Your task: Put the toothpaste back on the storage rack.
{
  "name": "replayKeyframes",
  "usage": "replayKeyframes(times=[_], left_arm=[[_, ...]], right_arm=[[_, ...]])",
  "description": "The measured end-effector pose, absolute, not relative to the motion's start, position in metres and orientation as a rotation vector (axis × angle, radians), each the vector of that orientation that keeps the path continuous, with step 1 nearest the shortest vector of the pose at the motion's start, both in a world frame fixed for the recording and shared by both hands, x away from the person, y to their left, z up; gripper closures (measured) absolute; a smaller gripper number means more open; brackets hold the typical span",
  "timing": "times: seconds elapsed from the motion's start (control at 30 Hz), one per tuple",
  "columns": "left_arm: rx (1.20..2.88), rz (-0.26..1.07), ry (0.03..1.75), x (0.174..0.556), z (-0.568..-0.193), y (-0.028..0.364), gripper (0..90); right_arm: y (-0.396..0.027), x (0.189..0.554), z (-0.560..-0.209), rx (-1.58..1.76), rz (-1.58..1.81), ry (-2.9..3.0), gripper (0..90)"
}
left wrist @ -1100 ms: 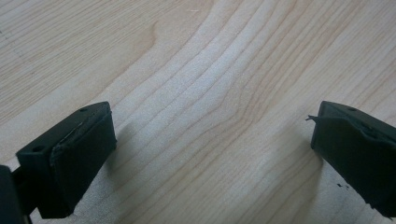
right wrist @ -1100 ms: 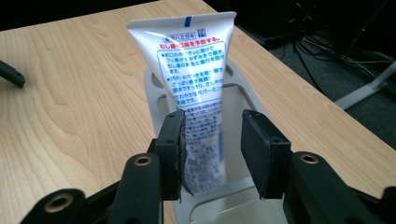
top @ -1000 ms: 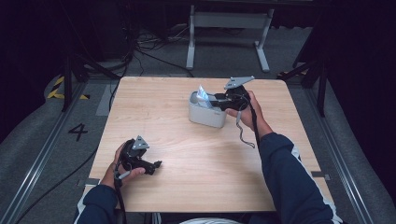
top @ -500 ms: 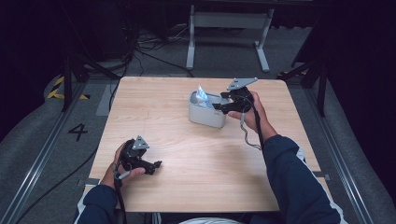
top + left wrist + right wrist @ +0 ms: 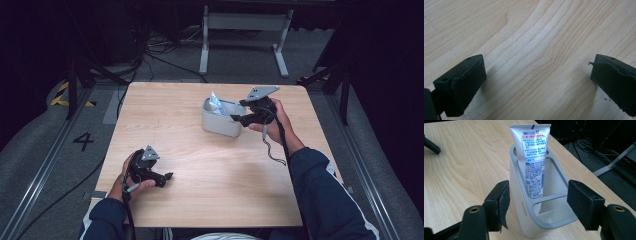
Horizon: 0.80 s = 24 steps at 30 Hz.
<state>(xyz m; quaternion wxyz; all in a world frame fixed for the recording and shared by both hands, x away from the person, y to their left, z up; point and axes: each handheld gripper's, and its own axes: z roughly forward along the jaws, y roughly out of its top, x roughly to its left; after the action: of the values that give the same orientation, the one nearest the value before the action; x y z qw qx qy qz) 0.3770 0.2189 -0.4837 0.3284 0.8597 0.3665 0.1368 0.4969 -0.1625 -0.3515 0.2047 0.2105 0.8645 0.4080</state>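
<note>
A white tube (image 5: 532,162) with printed text stands upright, crimped end up, in the far compartment of a white holder (image 5: 524,220) with a grey rim; the near compartment lies directly ahead of the right hand-held gripper (image 5: 537,206). This hand-held gripper's jaws have just been opening. They now stand apart on either side of the holder's near end, and their pads do not press on it; the tube sits beyond them, untouched. In the high view the right hand-held gripper (image 5: 239,118) sits just beside the holder (image 5: 220,122), from which the tube (image 5: 216,104) sticks up, in the far part of the table (image 5: 225,175). The left hand-held gripper (image 5: 167,176) rests well apart from the holder, near the table's near edge, held in the person's left hand (image 5: 131,175). Its jaws are spread wide, with bare wood grain of the table (image 5: 536,50) between them.
</note>
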Motion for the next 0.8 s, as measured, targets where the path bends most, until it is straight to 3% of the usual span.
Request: replayKeyframes(times=[0.8], left_arm=[[2.249, 0.358, 0.964, 0.377, -0.484, 0.219, 0.4]], right_arm=[[-0.181, 0.464, -0.358, 0.531, 1.069, 2.411, 29.4]])
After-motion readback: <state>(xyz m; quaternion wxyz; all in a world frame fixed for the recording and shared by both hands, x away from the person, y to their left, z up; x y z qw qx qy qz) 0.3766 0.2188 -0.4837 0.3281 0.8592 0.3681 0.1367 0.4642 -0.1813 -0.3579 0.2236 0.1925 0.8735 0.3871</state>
